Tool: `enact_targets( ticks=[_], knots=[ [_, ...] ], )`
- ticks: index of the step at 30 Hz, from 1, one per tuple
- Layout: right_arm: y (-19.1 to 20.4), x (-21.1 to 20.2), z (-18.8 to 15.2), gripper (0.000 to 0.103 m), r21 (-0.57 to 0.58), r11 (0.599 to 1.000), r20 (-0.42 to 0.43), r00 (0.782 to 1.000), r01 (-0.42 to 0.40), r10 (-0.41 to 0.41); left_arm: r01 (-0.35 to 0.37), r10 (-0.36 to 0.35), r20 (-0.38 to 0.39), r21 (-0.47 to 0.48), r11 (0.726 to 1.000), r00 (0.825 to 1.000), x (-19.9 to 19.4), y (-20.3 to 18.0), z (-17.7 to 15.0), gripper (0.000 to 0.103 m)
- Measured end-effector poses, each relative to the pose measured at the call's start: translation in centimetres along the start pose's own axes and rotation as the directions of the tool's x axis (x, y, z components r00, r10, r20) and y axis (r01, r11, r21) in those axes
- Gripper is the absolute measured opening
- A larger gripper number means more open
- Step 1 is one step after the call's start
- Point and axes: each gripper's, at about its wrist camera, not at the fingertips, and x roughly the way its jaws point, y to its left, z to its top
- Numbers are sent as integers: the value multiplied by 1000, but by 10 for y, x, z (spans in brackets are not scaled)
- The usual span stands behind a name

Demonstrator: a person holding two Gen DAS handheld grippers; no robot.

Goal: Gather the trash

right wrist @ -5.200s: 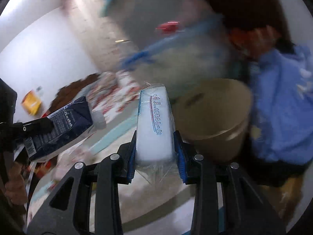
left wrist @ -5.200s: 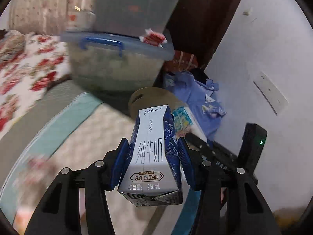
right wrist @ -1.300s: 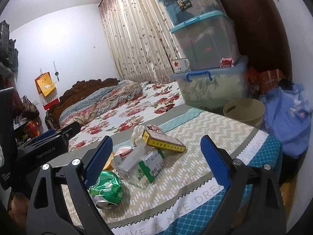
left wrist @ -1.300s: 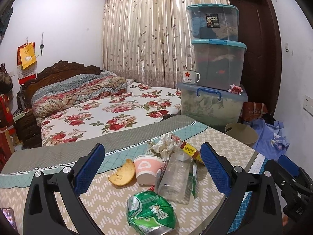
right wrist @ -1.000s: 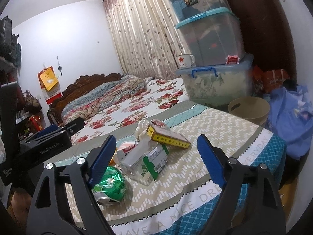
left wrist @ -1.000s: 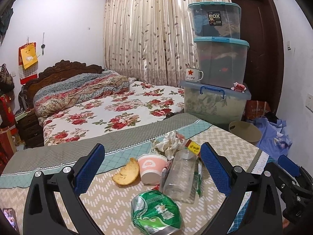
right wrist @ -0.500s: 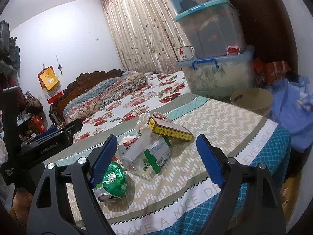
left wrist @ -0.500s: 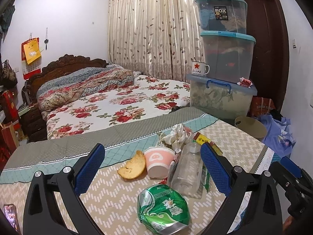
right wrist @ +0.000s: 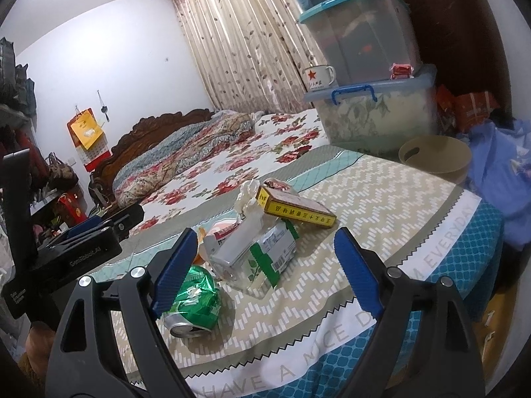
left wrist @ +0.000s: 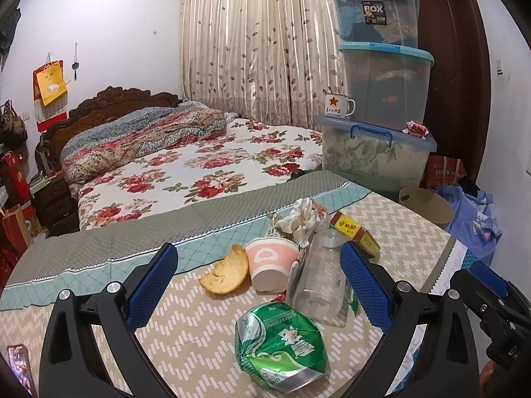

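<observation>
Left hand-held gripper [left wrist: 259, 285]: I have it spread wide, holding nothing, hanging above the trash pile.
Right hand-held gripper [right wrist: 264, 273]: mine too stands wide apart and empty, looking at the same pile from the other side.
Crushed green can [left wrist: 280, 348]: lies on its side straight ahead of my left hand-held gripper, nearest of all; from my right one it sits low, just inside the left finger [right wrist: 172, 263].
Clear plastic bottle [left wrist: 320, 280]: on its side just beyond the can, close to my left gripper's right finger; its green label faces my right gripper.
Pink paper cup [left wrist: 270, 263]: tipped over, ahead of centre, touching the bottle.
Bread piece [left wrist: 225, 273]: left of the cup, just beside it.
Crumpled paper [left wrist: 298, 217]: farther ahead, behind the cup.
Yellow-and-red box [right wrist: 295, 207]: resting on the pile, beyond the bottle from my right gripper.
Worktop [right wrist: 381, 199]: covered in a zigzag cloth, carries all the trash.
Tan bin [right wrist: 434, 156]: far ahead and right, past the worktop's edge.
Storage boxes [left wrist: 378, 99]: stacked behind the bin.
</observation>
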Motion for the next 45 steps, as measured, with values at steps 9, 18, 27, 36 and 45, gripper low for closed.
enact_targets(
  ticks=[9, 18, 27, 36, 45],
  knots=[
    [0, 3, -1, 84, 4, 1000, -9, 1000, -5, 5, -4, 4, -7, -7, 1000, 1000, 3, 4, -3, 94],
    [2, 5, -3, 84, 9, 1000, -20, 1000, -5, 5, 0, 0, -21, -10, 1000, 1000, 4, 6, -8, 94],
    [1, 8, -5, 84, 19, 1000, -35, 999, -9, 10, 5, -6, -21, -9, 1000, 1000, 4, 4, -12, 94],
    [3, 10, -7, 86, 14, 1000, -43, 999, -9, 9, -1, 0, -40, -39, 999, 999, 7, 19, -19, 94],
    [9, 21, -16, 81, -35, 999, -80, 996, -33, 30, -54, 42, -96, -127, 990, 995, 14, 69, -31, 93]
  ],
)
